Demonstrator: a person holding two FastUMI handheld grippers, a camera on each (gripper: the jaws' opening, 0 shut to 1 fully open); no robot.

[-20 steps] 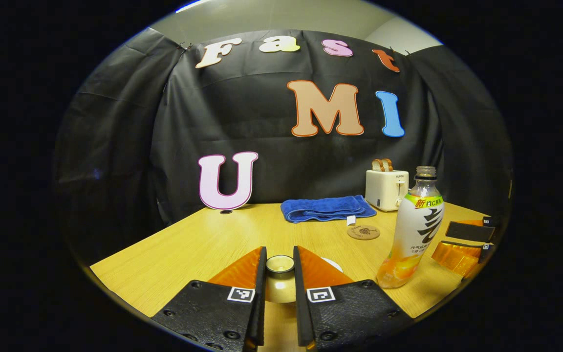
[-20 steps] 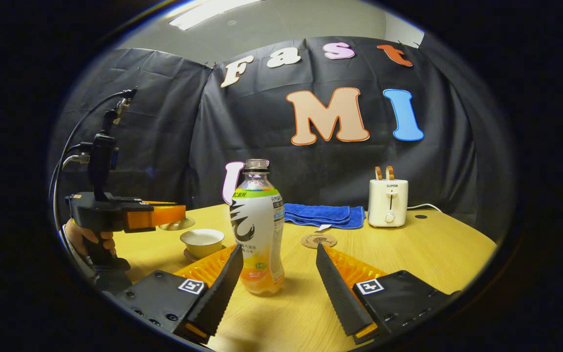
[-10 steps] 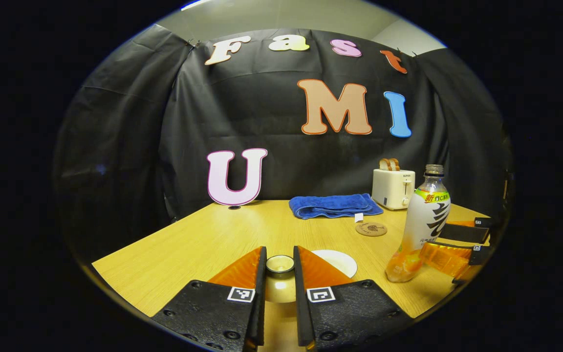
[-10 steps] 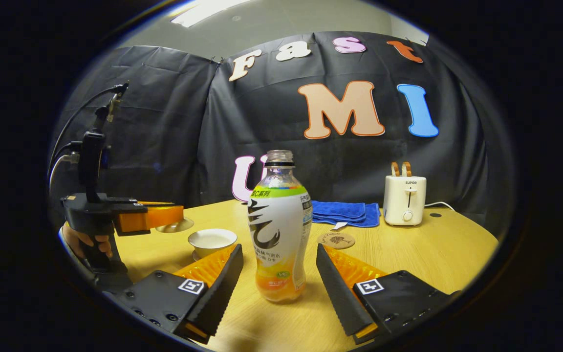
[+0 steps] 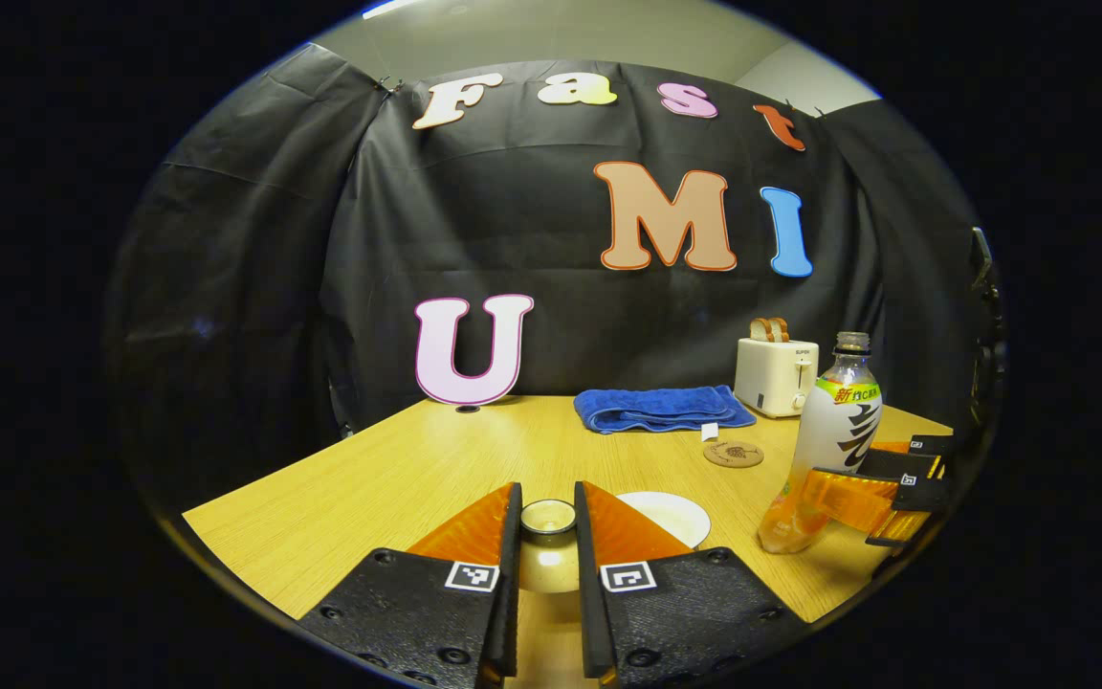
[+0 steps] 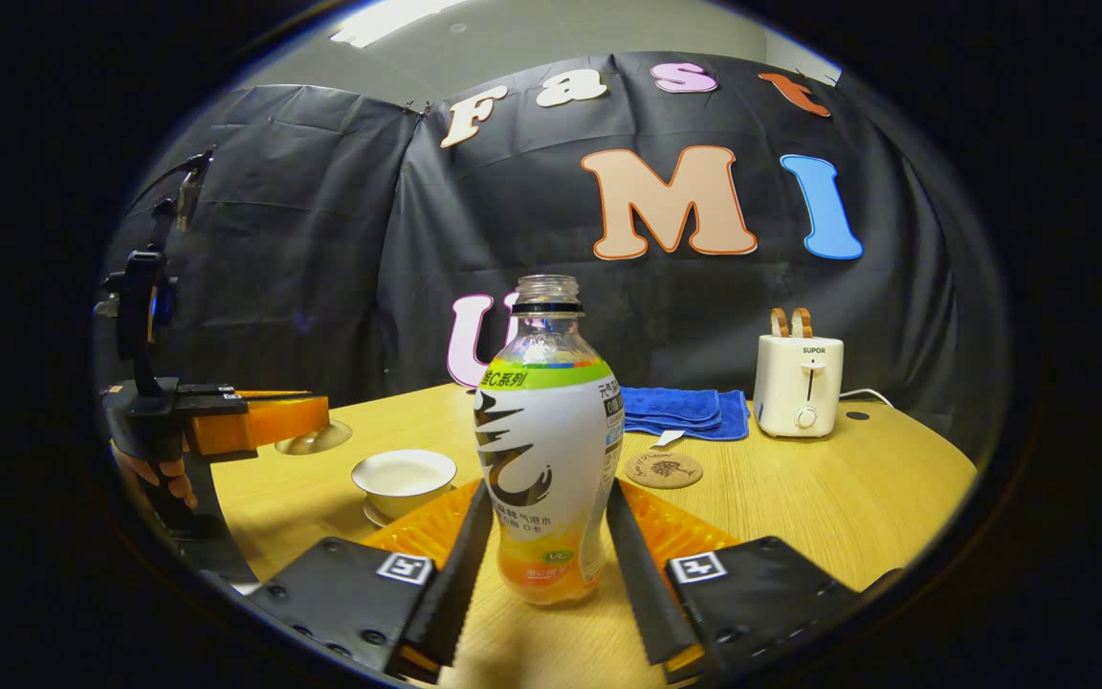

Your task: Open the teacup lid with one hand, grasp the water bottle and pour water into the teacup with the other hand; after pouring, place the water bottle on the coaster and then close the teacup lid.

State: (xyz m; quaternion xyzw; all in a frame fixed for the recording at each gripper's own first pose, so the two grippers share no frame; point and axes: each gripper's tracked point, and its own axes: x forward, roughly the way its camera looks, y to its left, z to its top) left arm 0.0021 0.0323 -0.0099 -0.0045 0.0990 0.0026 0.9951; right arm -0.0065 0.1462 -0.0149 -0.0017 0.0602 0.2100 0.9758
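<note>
My left gripper (image 5: 547,498) is shut on the knob of the pale teacup lid (image 5: 548,560) and holds it above the table. In the right gripper view that gripper (image 6: 314,421) hovers left of the open white teacup (image 6: 404,476), the lid (image 6: 314,439) hanging under its fingers. The uncapped water bottle (image 6: 546,450) stands upright on the table. My right gripper (image 6: 546,498) has both fingers against the bottle's lower sides. The left gripper view has the bottle (image 5: 838,431) at the right, with the right gripper (image 5: 871,478) around it. The round coaster (image 6: 663,469) lies behind the bottle.
A folded blue towel (image 6: 680,411) and a white toaster (image 6: 798,385) with bread sit at the back of the wooden table (image 6: 848,498). A hand (image 6: 164,474) holds the left gripper's handle at the table's left edge.
My right gripper moved forward around the bottle and its fingers closed in onto it. The left gripper kept the lid lifted and drifted slightly left.
</note>
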